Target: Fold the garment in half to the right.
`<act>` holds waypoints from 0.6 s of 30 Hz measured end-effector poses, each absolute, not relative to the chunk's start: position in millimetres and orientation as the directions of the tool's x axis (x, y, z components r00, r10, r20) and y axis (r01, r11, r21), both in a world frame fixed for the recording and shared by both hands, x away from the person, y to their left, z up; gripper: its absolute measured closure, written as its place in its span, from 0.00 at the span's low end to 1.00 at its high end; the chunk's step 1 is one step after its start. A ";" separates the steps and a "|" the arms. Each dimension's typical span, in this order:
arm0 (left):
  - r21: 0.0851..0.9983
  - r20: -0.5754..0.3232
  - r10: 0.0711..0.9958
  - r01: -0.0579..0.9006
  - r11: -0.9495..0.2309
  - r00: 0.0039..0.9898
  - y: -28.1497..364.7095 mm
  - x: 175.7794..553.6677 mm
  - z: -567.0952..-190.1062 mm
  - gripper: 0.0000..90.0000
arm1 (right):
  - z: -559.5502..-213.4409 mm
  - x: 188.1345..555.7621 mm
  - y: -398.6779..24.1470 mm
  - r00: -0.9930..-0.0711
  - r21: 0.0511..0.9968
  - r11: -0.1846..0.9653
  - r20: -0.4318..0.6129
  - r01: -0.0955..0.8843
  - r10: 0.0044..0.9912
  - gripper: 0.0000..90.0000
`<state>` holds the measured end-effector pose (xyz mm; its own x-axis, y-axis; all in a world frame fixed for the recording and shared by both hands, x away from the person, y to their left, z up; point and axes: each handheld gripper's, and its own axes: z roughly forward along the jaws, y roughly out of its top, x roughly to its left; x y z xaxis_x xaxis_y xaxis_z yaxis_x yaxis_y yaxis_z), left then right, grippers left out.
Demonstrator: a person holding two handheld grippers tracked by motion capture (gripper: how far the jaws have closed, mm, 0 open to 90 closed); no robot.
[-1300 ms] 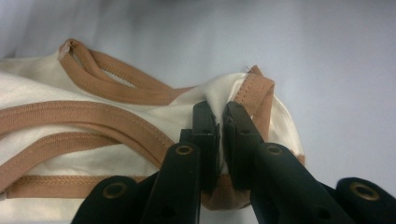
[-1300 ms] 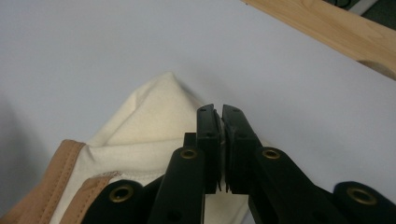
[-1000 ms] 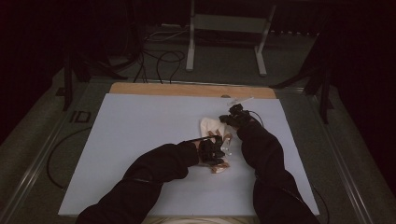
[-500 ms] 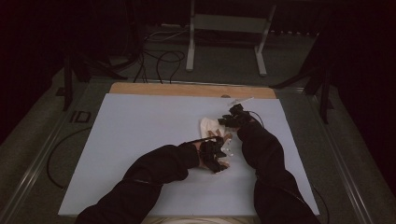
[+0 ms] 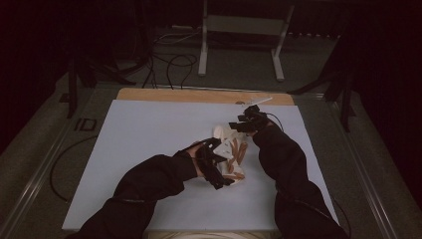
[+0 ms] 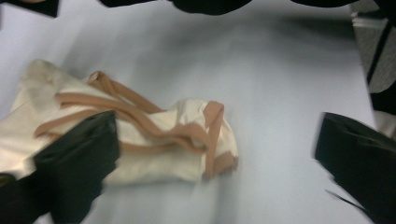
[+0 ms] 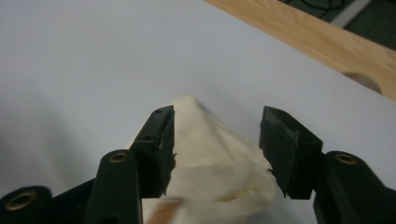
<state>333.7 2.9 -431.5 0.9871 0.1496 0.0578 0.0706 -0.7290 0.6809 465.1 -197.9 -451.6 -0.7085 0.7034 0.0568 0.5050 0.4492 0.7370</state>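
Both my jaws just opened, released; cream cloth [image 5: 230, 152] w/ tan straps lies mid-counter [image 5: 149, 134], nearer right edge.

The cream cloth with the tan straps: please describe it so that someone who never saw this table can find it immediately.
Start from the pale blue sheet that covers the table. Near the middle of the sheet, slightly to the right, a small crumpled garment lies between the person's two sleeves. It is cream fabric with tan bands and straps, the only soft, light thing among the black tools and sleeves.
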 end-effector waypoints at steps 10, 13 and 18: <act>0.726 0.019 0.305 0.197 -0.659 0.952 68.4 329.3 -450.2 0.00 | -442.7 430.1 -171.7 -0.779 0.729 0.508 0.053 0.458 0.625 0.50; 0.732 -0.002 0.330 0.226 -0.643 0.944 84.7 325.8 -463.2 0.00 | -450.2 426.0 -167.2 -0.785 0.716 0.529 0.044 0.456 0.617 0.51; 0.715 0.018 0.349 0.232 -0.659 0.937 105.9 316.6 -482.9 0.00 | -461.3 427.7 -162.9 -0.781 0.696 0.539 0.051 0.475 0.622 0.52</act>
<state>316.6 105.9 -482.9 0.9371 0.3487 0.0177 0.2318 -0.6591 0.7154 427.7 -162.9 -461.3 -0.7813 0.6221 0.0509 0.4747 0.5393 0.6956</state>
